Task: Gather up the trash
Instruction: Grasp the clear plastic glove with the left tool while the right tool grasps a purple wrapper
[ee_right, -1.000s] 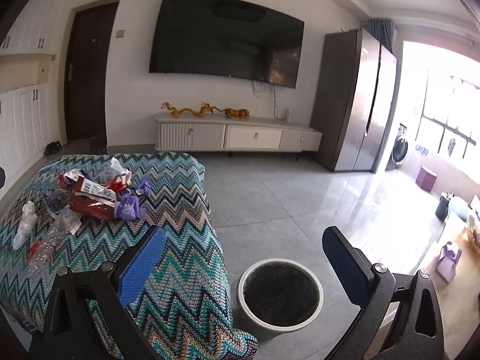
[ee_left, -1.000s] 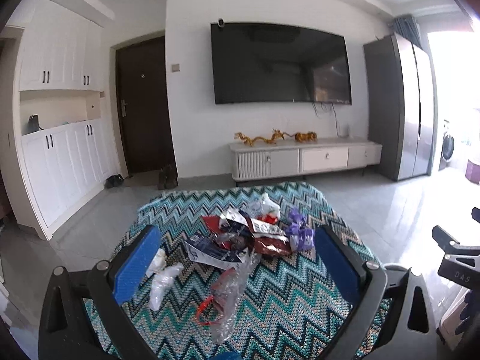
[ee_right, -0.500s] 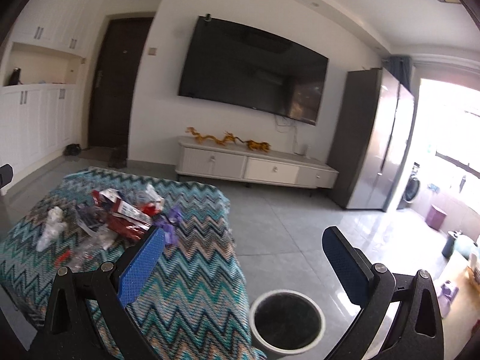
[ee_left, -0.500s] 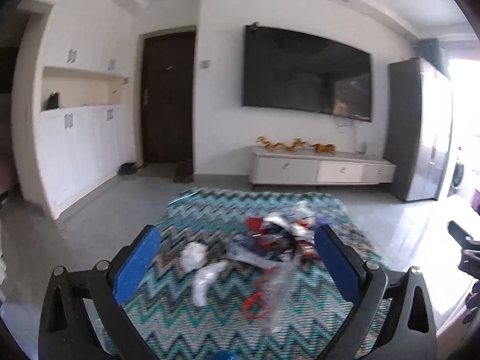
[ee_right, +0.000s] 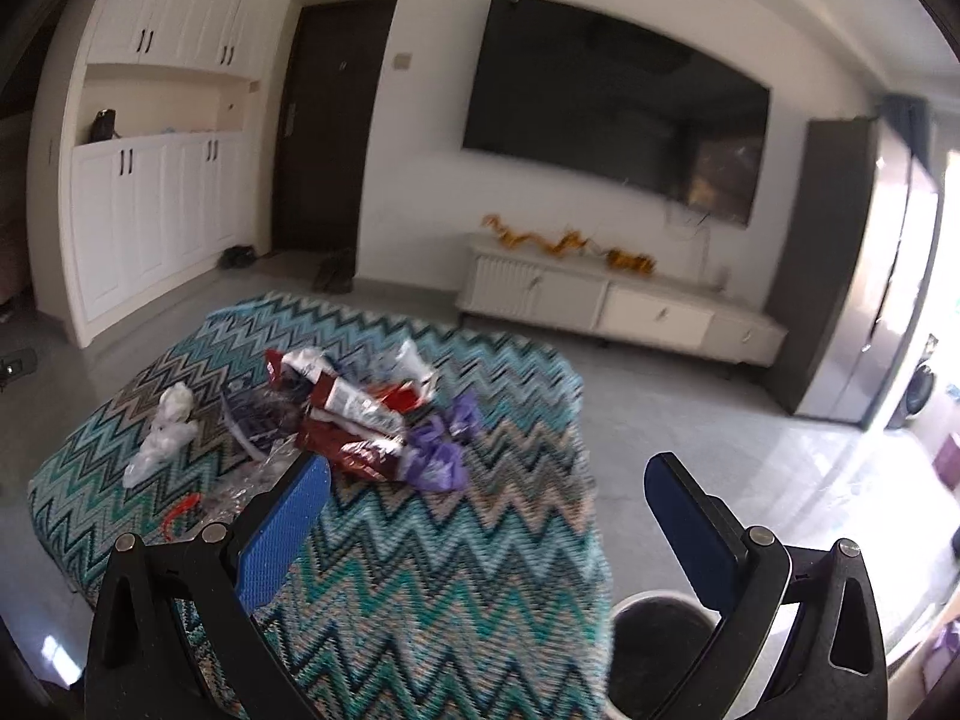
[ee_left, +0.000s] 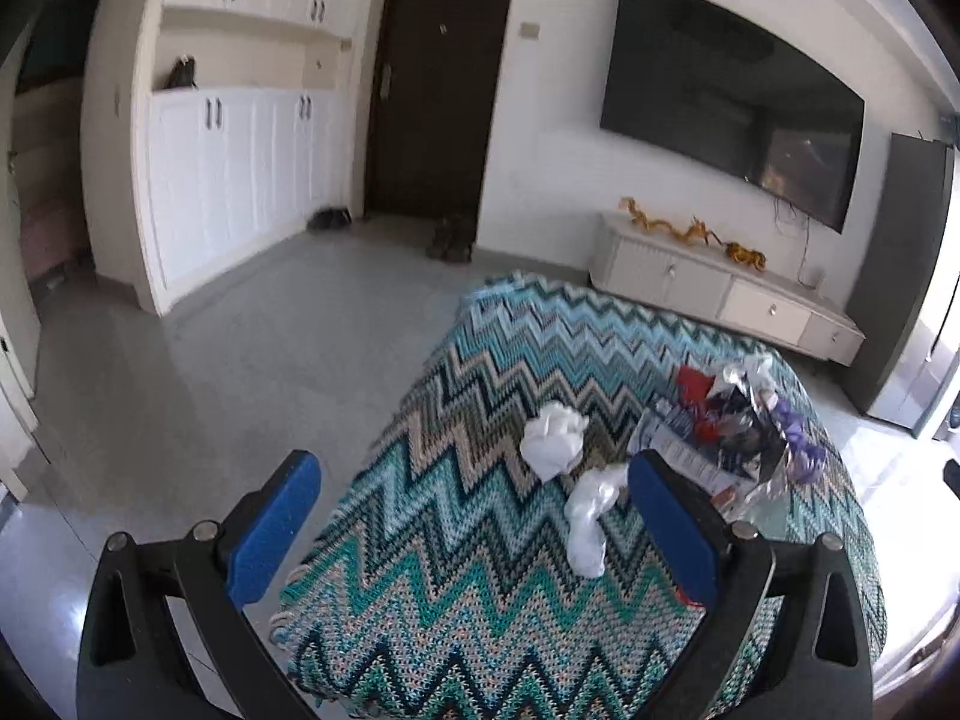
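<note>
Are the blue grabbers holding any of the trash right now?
No. The left gripper and the right gripper are both open with nothing between their pads. The wrappers and white tissues lie on the zigzag cloth.

The cover (ee_left: 480, 540) over the table is a zigzag knit — teal, pale blue, beige and black chevrons. On it lie two white crumpled wads (ee_left: 552, 438), dark red wrappers (ee_right: 354, 450) and a purple bag (ee_right: 435, 456). Both grippers' pads (ee_left: 273, 528) are blue on black frames — the bin (ee_right: 660, 636) is white-rimmed, dark inside.
</note>
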Available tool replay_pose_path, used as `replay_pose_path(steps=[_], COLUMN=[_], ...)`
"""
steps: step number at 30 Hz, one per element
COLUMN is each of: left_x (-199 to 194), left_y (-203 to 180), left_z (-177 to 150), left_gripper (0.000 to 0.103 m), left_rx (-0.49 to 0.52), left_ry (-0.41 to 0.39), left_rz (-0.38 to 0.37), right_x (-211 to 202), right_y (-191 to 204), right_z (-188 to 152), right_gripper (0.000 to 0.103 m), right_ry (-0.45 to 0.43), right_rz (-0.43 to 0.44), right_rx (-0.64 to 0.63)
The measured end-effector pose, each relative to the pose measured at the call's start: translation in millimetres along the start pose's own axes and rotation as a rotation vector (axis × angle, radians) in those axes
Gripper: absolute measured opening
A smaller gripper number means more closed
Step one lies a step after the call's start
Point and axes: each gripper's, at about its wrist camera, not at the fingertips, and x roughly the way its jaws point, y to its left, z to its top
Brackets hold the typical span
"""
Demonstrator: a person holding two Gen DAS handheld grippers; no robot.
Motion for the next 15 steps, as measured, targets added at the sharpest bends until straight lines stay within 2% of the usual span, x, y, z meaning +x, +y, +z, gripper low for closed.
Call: replay_pose_path(steps=[3,5,7,9,11,15], left_x=[20,33,47,70,90,114], left_y=[-8,-23,-39,-56,-64,-71], left_z=[-4,-8,-11,-14,-17,-19], left_gripper=[0.102,0.101,0.094,0.076,0.072,0.069], left_rx=[0.027,0.067,0.103,0.131,0.139,0.151], left_ry=[0.056,0.085,0.121,0.181,0.226,0.265], left_rz=[-0.077,-0.124,-0.160,-0.184,-0.199,-0.203], right_x=[30,48,66,87,106,140], right_y=[0,0,0,-1,-2,0], right_z=[0,-2,-1,-1,-2,-3], right_gripper=[0.101,0.094,0.080,0.074,0.071,0.065], right_ry=[0.050,0.080,0.111,0.146,0.175,0.219], right_rz=[0.039,0.064,0.086,0.115,0.140,0.186], right_rx=[0.027,0.039,0.048,0.063,0.076,0.093])
